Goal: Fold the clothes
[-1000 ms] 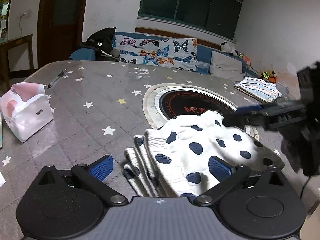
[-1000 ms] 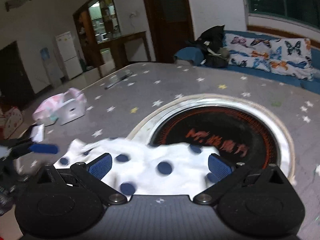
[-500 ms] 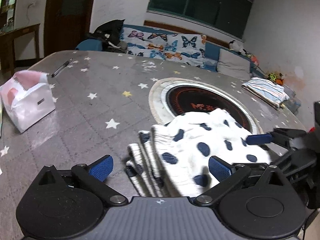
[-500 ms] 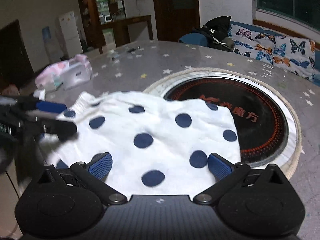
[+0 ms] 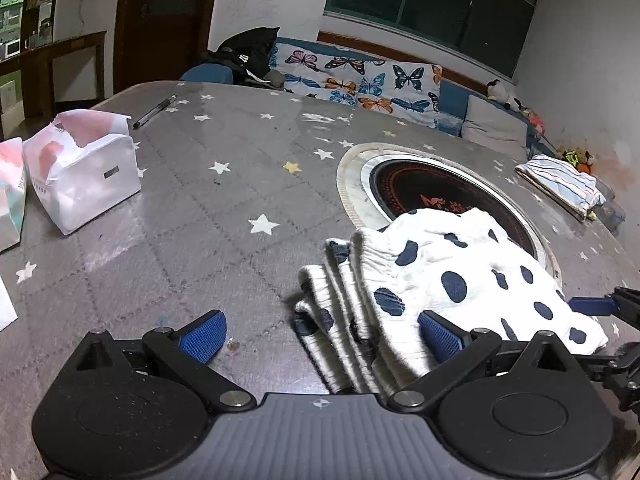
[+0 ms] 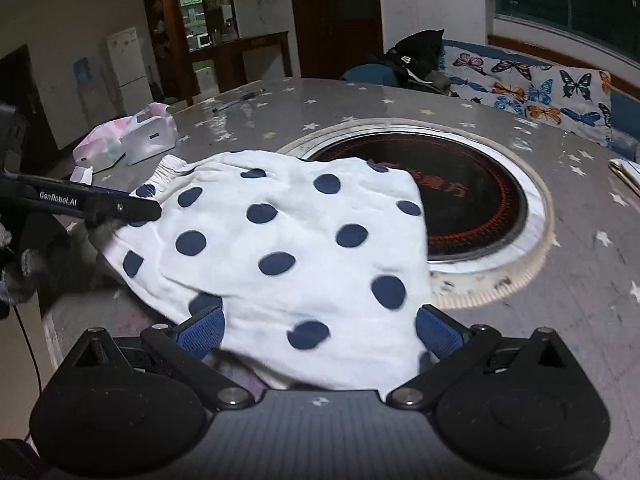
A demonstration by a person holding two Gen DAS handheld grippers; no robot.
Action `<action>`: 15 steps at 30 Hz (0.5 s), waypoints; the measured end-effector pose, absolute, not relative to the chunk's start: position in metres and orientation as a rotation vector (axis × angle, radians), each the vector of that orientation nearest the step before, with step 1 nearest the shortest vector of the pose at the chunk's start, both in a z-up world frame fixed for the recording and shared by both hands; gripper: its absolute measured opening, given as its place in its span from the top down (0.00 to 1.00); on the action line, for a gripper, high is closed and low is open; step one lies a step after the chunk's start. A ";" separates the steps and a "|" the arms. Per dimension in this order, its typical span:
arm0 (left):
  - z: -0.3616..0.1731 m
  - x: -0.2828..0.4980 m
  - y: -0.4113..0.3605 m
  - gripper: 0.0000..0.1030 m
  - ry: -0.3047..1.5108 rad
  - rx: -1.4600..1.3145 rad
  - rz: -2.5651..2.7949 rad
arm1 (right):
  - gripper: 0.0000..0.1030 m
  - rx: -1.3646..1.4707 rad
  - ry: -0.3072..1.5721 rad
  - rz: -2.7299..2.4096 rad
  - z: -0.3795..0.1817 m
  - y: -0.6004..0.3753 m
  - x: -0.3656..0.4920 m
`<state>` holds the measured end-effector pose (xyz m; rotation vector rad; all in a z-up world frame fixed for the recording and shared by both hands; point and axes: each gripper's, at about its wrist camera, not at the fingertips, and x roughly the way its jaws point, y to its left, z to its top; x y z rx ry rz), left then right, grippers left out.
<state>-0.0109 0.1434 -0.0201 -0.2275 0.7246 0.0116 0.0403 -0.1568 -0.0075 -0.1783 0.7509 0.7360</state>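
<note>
Right wrist: right gripper (image 6: 320,330) spread wide, cloth lying between the pads, nothing pinched. Left gripper (image 5: 320,334) also wide, empty, at the ribbed hem. Garment (image 6: 288,236), soft white polka-dot knit, sits folded on the quilted table (image 5: 192,208), overlapping the hotplate (image 6: 484,204). Looks like final fold; next, grip an edge.

Around the round cooktop (image 5: 452,196) set into the table (image 5: 224,216) I count one polka-dot garment (image 5: 472,276) lying half across its near rim, and one striped folded cloth (image 5: 560,184) off beyond its far right side. Well to the cooktop's left stand two white pouches (image 5: 86,176), though the second is cut by the frame edge, so it may be something else. One pen (image 5: 154,111) lies past them, further from the cooktop. Two grippers, left gripper (image 5: 320,338) and right gripper (image 6: 320,330), flank the garment.
</note>
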 end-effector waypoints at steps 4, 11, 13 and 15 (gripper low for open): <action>-0.012 -0.012 0.142 0.00 0.703 -0.227 0.015 | 0.00 -0.110 0.711 0.763 0.010 -0.168 0.033; -0.018 -0.008 0.142 0.00 0.723 -0.229 0.033 | 0.00 -0.100 0.717 0.839 0.005 -0.162 0.024; -0.020 -0.008 0.143 0.00 0.730 -0.239 0.035 | 0.00 -0.106 0.746 0.827 -0.003 -0.160 0.027; -0.019 -0.009 0.144 0.00 0.728 -0.241 0.034 | 0.00 -0.110 0.744 0.829 -0.003 -0.161 0.025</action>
